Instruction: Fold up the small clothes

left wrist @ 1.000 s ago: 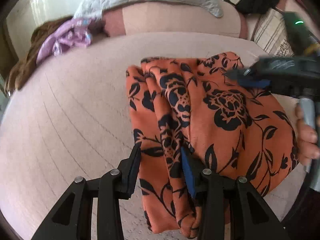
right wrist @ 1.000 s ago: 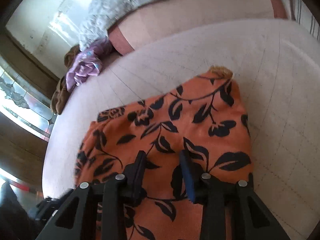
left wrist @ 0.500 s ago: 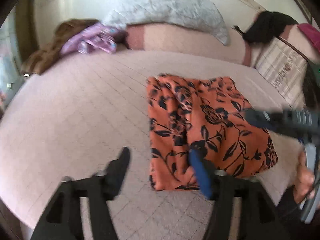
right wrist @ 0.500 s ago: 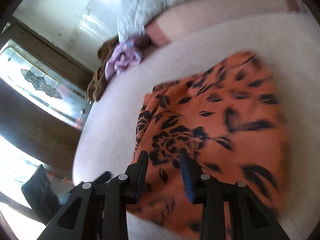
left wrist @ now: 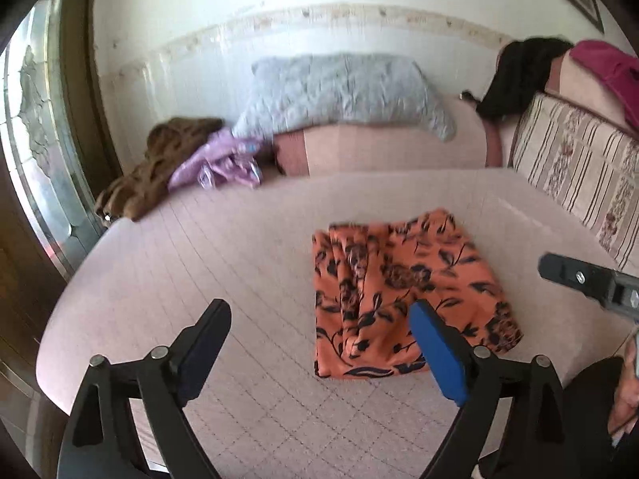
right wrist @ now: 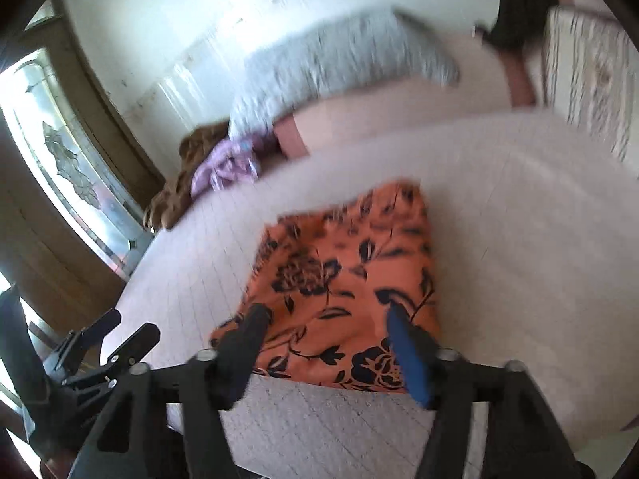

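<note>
Both tools are letting go now! The left gripper (left wrist: 319, 343) is spreading wide with nothing between its jaws, and the right gripper (right wrist: 325, 331), low in its frame, is opening too, clear of the cloth. The orange floral garment (left wrist: 403, 295) is lying folded at center-right on the pink bed (left wrist: 199, 247). Best play, I'd say: lifting straight off without snagging an edge, then heading for the pile of clothes (left wrist: 187, 159) at upper left.
</note>
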